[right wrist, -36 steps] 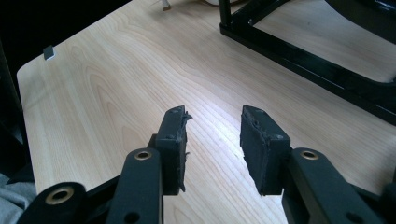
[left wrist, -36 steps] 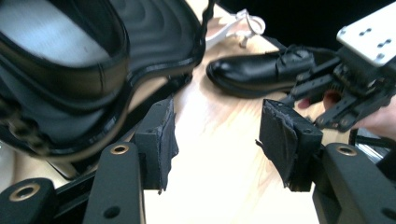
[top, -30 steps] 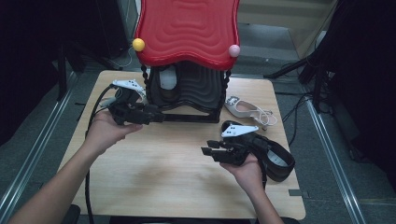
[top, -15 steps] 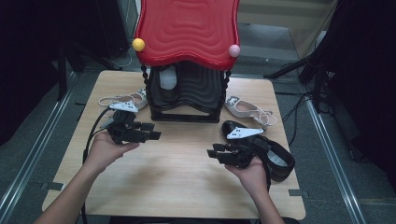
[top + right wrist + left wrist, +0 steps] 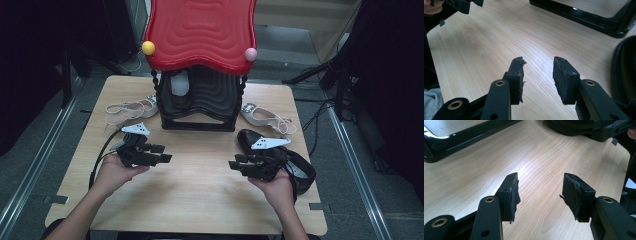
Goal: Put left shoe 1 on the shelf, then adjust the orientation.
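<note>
My left gripper (image 5: pixel 166 154) hovers over the left middle of the wooden table (image 5: pixel 200 195), open, with nothing between its jaws (image 5: pixel 539 192). On the right, my right gripper (image 5: pixel 234 165) is also open and empty (image 5: pixel 537 75), and it points at the left one. A black shoe (image 5: pixel 300 162) lies just behind the right hand, and its edge shows in the right gripper view (image 5: pixel 625 72). One white sandal (image 5: pixel 131 107) rests left of the shoe rack (image 5: pixel 200 107) and another white sandal (image 5: pixel 265 117) right of it. A white shoe (image 5: pixel 180 84) sits on the rack's shelf.
The rack has a red wavy top (image 5: pixel 200 32) with a yellow ball (image 5: pixel 148 48) and a pink ball (image 5: pixel 250 54). Its black base (image 5: pixel 461 138) (image 5: pixel 586 17) lies ahead of both grippers. Bare wood stretches between the two hands.
My left gripper has drawn back from the rack's left side toward the table's front, uncovering the left white sandal. The right gripper has shifted slightly nearer the front edge.
</note>
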The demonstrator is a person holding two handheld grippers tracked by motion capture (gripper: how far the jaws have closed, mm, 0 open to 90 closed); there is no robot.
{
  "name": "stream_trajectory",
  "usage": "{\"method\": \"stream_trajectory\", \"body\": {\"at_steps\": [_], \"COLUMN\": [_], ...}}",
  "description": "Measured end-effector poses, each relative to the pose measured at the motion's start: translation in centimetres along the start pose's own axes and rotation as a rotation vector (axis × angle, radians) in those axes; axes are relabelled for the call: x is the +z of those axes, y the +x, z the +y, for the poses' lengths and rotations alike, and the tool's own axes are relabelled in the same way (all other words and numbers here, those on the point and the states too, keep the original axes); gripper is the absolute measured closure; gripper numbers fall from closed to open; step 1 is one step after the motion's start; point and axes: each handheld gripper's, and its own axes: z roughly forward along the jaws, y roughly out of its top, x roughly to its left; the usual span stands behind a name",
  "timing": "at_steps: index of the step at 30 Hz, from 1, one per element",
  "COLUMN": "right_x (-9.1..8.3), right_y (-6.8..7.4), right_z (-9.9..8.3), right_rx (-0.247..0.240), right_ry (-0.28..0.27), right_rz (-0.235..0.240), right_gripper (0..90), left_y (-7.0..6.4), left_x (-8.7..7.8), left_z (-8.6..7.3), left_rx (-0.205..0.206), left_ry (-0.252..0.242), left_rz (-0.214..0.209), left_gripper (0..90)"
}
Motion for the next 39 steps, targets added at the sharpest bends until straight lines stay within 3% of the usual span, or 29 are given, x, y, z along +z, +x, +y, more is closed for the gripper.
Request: {"method": "stream_trajectory", "body": {"at_steps": [16,24,32,39], "right_x": [-2.9,-5.3,-8.1,-10.4], "right_y": [-1.5,-2.7,-3.8,-4.7], "right_z": [-1.7,-2.8,-2.7,-3.7], "right_rx": [0.045,0.075,0.094,0.108], "right_ry": [0.002,-0.017,-0.035,-0.035], "right_rz": [-0.082,-0.15,-0.209,-0.277], "right_gripper": [61.1,62.3,62.8,60.9], "left_y": [0.5,0.1,0.0,0.2], "left_x": [1.8,2.8,2.8,2.8], "left_z": [1.0,1.5,1.5,1.4], "left_rx": [0.018,0.046,0.048,0.042], "left_ry": [0.038,0.068,0.068,0.067], "left_rz": [-0.043,-0.049,-0.05,-0.046], "left_gripper": [46.8,46.9,46.9,46.6]}}
